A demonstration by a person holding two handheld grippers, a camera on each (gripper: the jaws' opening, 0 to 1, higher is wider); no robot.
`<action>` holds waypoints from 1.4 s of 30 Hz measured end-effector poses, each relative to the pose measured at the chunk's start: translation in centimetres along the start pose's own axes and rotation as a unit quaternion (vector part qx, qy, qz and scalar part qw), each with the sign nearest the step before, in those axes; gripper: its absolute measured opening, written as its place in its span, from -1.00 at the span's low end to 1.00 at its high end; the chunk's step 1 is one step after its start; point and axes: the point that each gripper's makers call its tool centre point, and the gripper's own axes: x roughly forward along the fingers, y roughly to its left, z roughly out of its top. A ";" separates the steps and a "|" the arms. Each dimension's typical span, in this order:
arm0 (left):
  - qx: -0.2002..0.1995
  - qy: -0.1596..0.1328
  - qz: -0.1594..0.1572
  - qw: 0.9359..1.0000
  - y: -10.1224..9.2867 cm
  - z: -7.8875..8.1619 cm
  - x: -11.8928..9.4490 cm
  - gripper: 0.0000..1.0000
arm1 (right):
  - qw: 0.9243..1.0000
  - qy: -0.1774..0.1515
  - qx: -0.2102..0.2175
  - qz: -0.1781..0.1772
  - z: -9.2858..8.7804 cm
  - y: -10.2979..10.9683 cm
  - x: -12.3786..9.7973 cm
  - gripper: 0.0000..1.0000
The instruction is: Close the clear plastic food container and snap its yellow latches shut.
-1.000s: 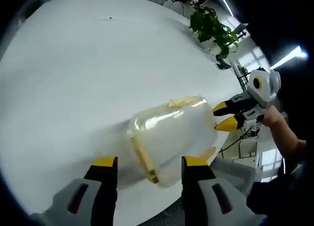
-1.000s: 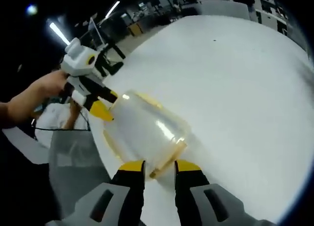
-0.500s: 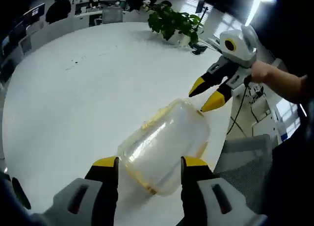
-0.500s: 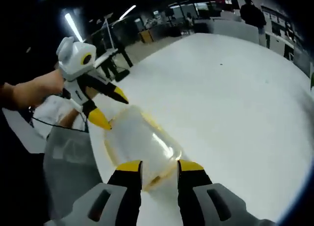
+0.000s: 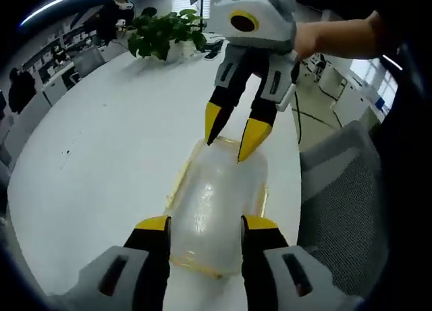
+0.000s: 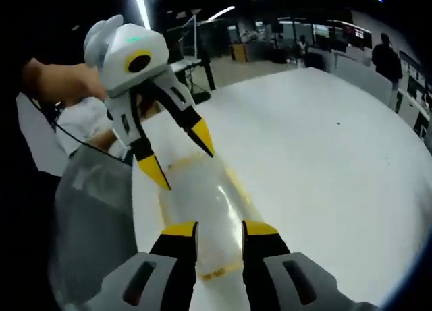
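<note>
Near the white table's (image 5: pixel 101 142) edge, I bracket the clear plastic yellow-latched container (image 5: pixel 216 210) endwise: left gripper (image 5: pixel 204 223) and right gripper (image 6: pixel 219 229) both wide, steadying for latching.

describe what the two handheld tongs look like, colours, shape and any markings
Both match. The left tongs have two black jaws with yellow tips set in light grey housings, each with a dark slot. The right tongs, seen from the front in the left gripper view, have a white rounded head with a yellow ring around a dark round opening, then grey and black jaws tapering to pointed yellow tips. A bare hand holds them.
</note>
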 end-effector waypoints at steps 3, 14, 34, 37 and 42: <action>0.030 0.003 -0.012 0.999 -0.5 0.4 0.2 -0.23 | 1.000 0.002 -0.017 0.004 0.2 0.4 0.5 -0.51; 0.085 0.015 -0.029 0.996 -1.0 0.5 1.1 -0.31 | 0.998 0.009 -0.064 0.015 0.7 0.9 2.0 -0.50; 0.099 0.025 -0.045 0.994 -2.1 0.5 1.7 -0.31 | 0.998 0.003 -0.061 0.013 1.7 0.2 3.4 -0.40; 0.083 0.028 -0.054 0.995 -2.6 0.3 1.8 -0.08 | 0.999 -0.008 -0.045 0.014 2.2 -0.2 3.5 -0.37; 0.094 0.040 -0.056 0.993 -3.2 0.0 2.2 -0.02 | 0.999 -0.002 -0.022 0.023 2.3 -0.5 4.0 -0.27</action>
